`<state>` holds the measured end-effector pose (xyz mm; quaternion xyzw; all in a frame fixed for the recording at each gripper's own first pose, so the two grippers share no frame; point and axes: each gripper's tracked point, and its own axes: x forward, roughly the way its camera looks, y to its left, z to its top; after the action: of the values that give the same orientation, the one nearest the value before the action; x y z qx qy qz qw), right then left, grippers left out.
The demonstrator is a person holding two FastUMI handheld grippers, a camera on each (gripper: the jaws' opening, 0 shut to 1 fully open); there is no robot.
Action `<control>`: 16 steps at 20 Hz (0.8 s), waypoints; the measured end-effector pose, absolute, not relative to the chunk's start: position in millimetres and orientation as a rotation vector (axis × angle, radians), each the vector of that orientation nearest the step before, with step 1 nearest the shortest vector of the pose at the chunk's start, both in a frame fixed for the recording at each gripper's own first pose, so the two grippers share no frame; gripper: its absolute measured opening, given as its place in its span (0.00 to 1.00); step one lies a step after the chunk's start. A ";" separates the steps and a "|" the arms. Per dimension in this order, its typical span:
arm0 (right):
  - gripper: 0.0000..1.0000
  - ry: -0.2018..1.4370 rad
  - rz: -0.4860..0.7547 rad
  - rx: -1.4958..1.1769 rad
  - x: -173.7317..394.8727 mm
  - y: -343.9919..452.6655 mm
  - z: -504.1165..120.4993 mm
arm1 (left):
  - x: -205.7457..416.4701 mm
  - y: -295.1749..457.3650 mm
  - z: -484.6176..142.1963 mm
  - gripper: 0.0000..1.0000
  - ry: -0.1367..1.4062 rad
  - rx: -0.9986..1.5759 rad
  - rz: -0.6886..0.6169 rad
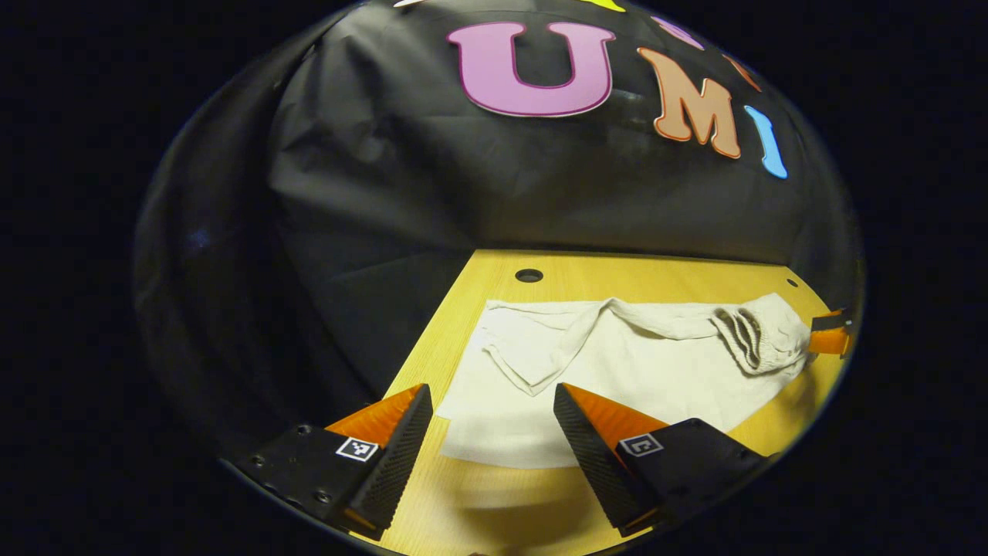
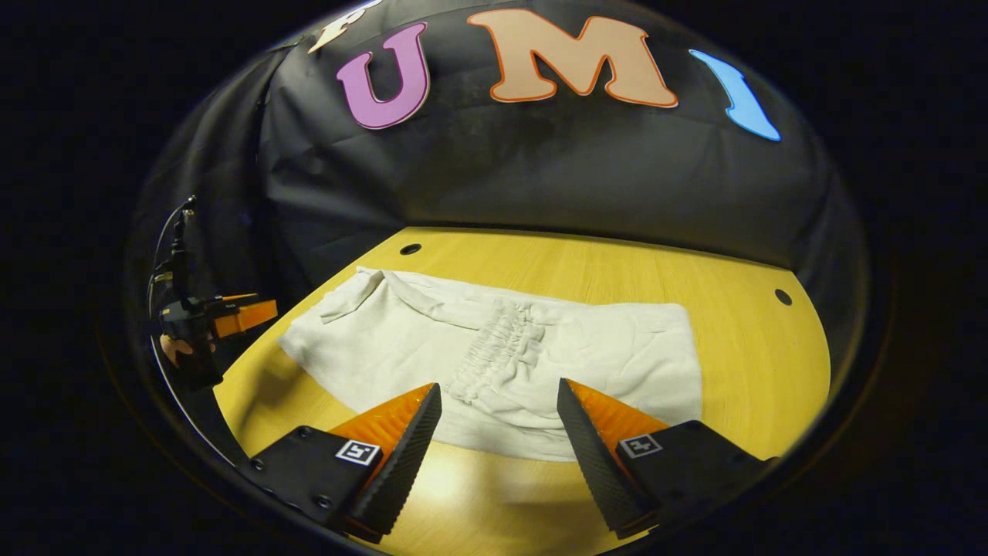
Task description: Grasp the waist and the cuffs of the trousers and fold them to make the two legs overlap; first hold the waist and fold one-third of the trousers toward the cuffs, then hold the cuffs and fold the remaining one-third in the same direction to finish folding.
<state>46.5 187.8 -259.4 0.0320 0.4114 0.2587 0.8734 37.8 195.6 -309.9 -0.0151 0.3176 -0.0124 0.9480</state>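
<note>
White trousers (image 2: 494, 355) lie spread on the yellow wooden table (image 2: 741, 340), crumpled rather than flat, with the gathered elastic waist (image 2: 498, 347) bunched up near the middle in the right gripper view. One corner of the cloth is turned over at the far left end, close to a round hole (image 2: 411, 249) in the tabletop. The right gripper (image 2: 498, 421) hangs over the near edge of the fabric, fingers spread wide, gripping nothing. In the left gripper view, the left gripper (image 1: 494, 425) is also open and empty, poised just above the near hem of the trousers (image 1: 617, 363), with the ribbed waist (image 1: 741, 336) off to the right. The other gripper (image 1: 830, 336) peeks in at the far right edge, just beside the cloth.
</note>
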 end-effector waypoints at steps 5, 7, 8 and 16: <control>0.96 0.890 0.475 0.048 38.4 169.3 -269.2 | 57.5 208.1 -345.3 0.98 0.697 -0.096 -0.045; 0.96 0.899 0.459 0.035 36.0 165.0 -271.3 | 62.2 207.6 -358.5 0.97 0.721 -0.114 -0.058; 0.96 0.901 0.454 0.034 36.4 164.7 -270.9 | 62.6 207.7 -363.6 0.96 0.728 -0.117 -0.064; 0.96 0.892 0.396 0.049 43.1 160.1 -269.0 | 68.4 198.9 -394.2 0.95 0.796 -0.089 -0.109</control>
<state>43.1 160.1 -269.0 0.0236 0.4285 0.1904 0.8829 68.4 198.9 -394.2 -0.0431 0.3872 -0.0532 0.9194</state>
